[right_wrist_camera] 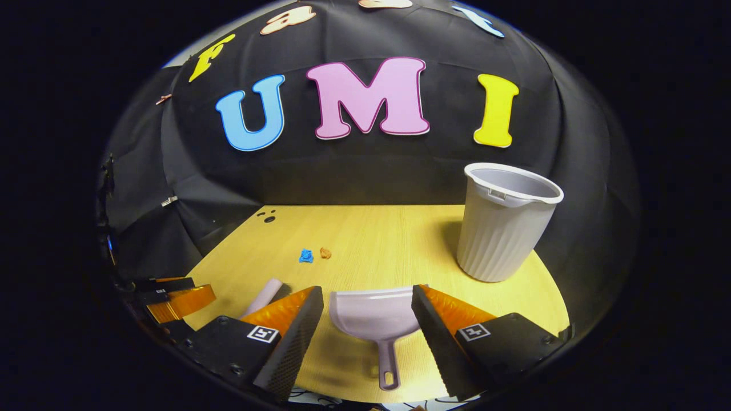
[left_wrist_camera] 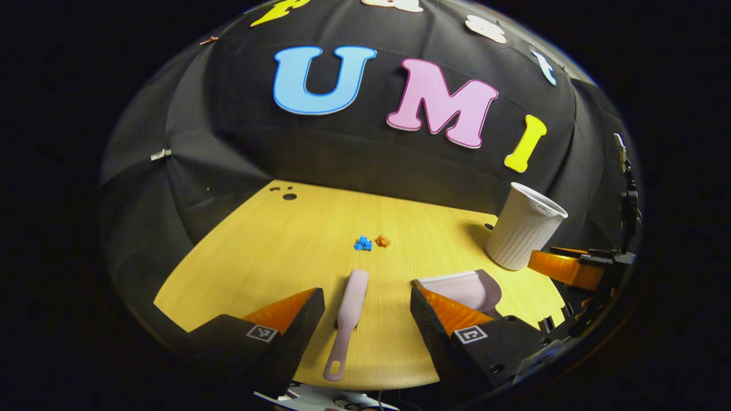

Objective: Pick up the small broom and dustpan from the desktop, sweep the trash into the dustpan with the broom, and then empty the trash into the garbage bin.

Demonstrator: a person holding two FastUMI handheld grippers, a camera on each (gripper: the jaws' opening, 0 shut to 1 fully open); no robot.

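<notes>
Our left gripper (left_wrist_camera: 367,319) hangs above the pale wooden tabletop (left_wrist_camera: 257,251) with its jaws spread wide and nothing between them but air; the small pink plastic broom (left_wrist_camera: 347,319) lies flat below the gap, handle end nearest us, so we judge the gripper is lined up for a grasp on it. Our right gripper (right_wrist_camera: 367,319) is likewise released, its fingers parted to either side of the pink plastic dustpan (right_wrist_camera: 371,319), which rests on the tabletop with its scoop facing away and its thin handle pointing back toward us (a convenient lie for taking it by the handle). Neither tool is lifted yet.

The trash, a crumpled blue scrap (left_wrist_camera: 362,244) and a crumpled orange scrap (left_wrist_camera: 382,241) just beside it, sits near the middle of the tabletop, beyond both tools. The white ribbed plastic garbage bin (right_wrist_camera: 502,228) stands upright at the far right, open mouth up, well apart from the scraps. In the left gripper view the right gripper shows at the right edge, near the bin.

We judge the task is at its start: both grasps are still to be made, and each gripper must come down.
</notes>
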